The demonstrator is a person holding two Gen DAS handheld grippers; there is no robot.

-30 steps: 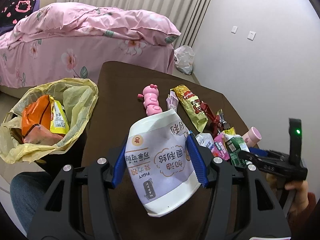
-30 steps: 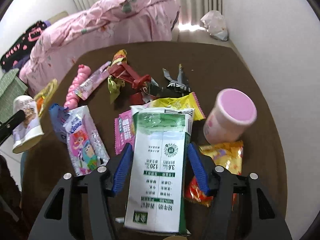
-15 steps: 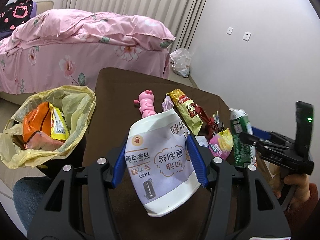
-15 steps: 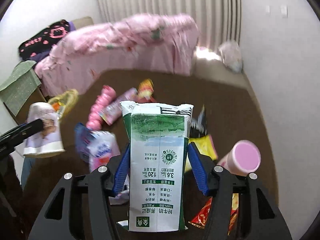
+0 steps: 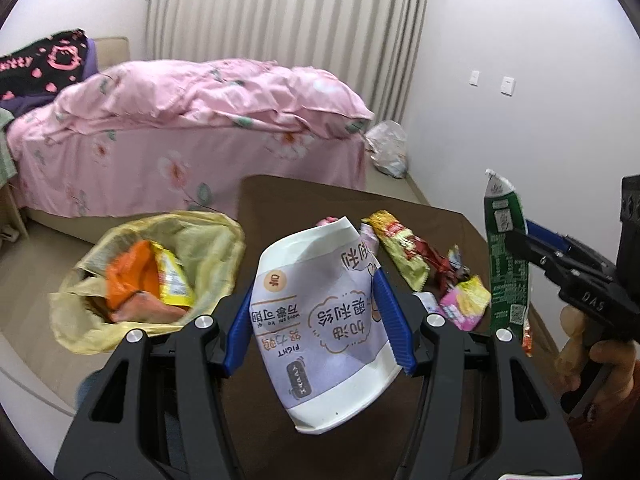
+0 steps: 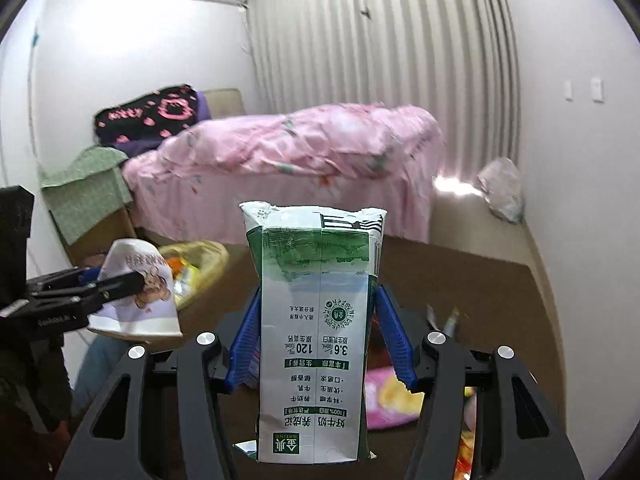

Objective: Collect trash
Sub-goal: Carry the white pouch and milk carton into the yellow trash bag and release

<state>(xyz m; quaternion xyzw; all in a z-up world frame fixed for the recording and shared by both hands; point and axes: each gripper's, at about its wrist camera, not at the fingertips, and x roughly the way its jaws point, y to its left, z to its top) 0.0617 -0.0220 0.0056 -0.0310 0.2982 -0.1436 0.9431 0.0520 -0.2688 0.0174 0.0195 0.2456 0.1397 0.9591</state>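
My left gripper [image 5: 314,326] is shut on a white and lilac paper cup [image 5: 324,320], held tilted above the brown table [image 5: 304,204]. The cup also shows in the right wrist view [image 6: 138,296]. My right gripper [image 6: 314,342] is shut on a green and white milk carton [image 6: 314,332], held upright well above the table; the carton shows at the right of the left wrist view [image 5: 506,256]. A yellow trash bag [image 5: 208,248] with orange and yellow wrappers inside stands open left of the table, ahead and left of the cup.
Several snack wrappers [image 5: 404,252] and a pink packet [image 5: 464,304] lie on the table's right half. A bed with a pink quilt [image 5: 192,116] stands behind the table. A white plastic bag [image 5: 386,148] lies on the floor by the wall.
My right gripper has lifted the milk carton off the table and raised it high. My left gripper has risen a little with the cup, tilting up toward the bed.
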